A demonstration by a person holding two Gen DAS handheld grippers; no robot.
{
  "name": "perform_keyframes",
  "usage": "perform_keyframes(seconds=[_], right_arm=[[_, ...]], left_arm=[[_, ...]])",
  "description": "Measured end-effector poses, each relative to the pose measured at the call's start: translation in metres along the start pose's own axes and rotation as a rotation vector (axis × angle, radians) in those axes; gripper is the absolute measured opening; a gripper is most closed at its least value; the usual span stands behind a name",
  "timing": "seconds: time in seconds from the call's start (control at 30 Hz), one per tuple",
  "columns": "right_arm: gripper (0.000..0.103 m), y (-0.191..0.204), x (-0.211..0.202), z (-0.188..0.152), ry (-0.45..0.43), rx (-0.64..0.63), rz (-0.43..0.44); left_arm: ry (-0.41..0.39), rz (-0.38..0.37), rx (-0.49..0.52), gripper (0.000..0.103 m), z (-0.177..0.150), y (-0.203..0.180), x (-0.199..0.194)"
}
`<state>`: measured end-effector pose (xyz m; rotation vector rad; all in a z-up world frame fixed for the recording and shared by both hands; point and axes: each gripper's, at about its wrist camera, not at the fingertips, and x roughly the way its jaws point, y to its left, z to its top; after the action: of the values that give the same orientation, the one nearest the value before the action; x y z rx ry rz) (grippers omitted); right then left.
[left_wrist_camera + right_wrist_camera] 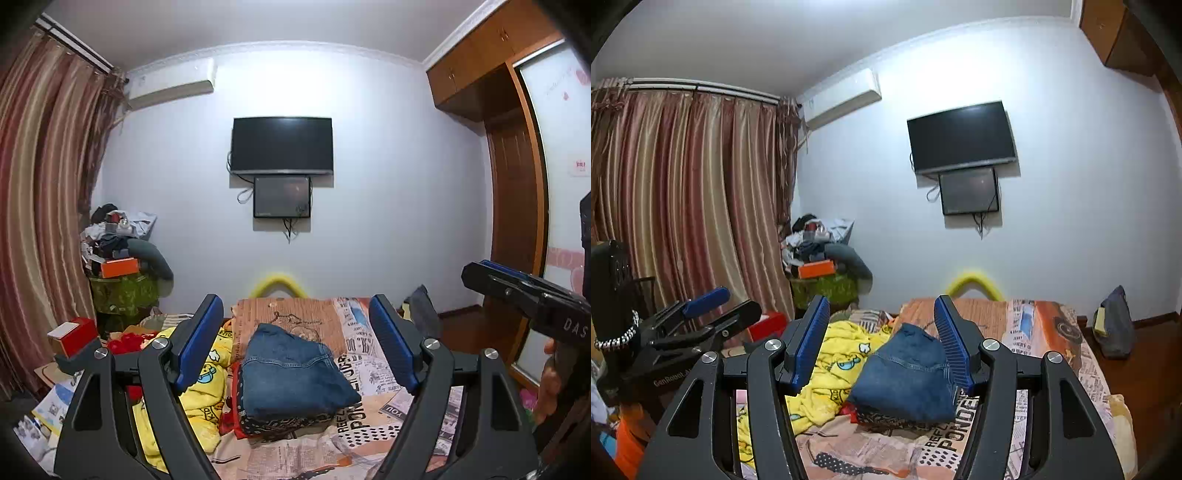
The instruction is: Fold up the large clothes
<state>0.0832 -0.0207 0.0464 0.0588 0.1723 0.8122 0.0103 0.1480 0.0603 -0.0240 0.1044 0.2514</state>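
Note:
A folded blue denim garment (pixel 295 373) lies on top of a folded red and black patterned cloth (pixel 258 421) on the bed. It also shows in the right wrist view (pixel 905 376). A crumpled yellow cartoon-print garment (pixel 199 391) lies to its left, also in the right wrist view (pixel 834 369). My left gripper (pixel 295 343) is open and empty, held above the bed in front of the denim. My right gripper (pixel 882 343) is open and empty, also raised before the pile. Each gripper shows at the edge of the other's view, the right one in the left wrist view (pixel 524 295) and the left one in the right wrist view (pixel 701 317).
The bed has a newspaper-print cover (pixel 369 369). A cluttered stand with clothes and an orange box (pixel 120 267) is in the left corner by the curtains (pixel 44 184). A television (pixel 282 146) hangs on the far wall. A wardrobe (pixel 517 184) stands to the right. A grey bag (pixel 1115 325) sits on the floor.

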Motion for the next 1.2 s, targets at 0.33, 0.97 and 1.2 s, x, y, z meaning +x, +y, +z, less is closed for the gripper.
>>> perform_keyframes(seconds=[0.33,0.97,1.2], right_arm=[[0.076,0.004,0.01,-0.013,0.013,0.005,-0.083],[0.101,0.0,0.007,-0.025,0.036,-0.007,-0.159],[0.101,-0.002,0.005,-0.028,0.055,0.002,-0.165]], left_arm=[[-0.01,0.057,-0.056,0.102,-0.014,0.001,-0.013],[0.037,0.083,-0.068,0.102,-0.029,0.003,-0.007],[0.058,0.081,-0.066,0.102,-0.035,0.004,-0.002]])
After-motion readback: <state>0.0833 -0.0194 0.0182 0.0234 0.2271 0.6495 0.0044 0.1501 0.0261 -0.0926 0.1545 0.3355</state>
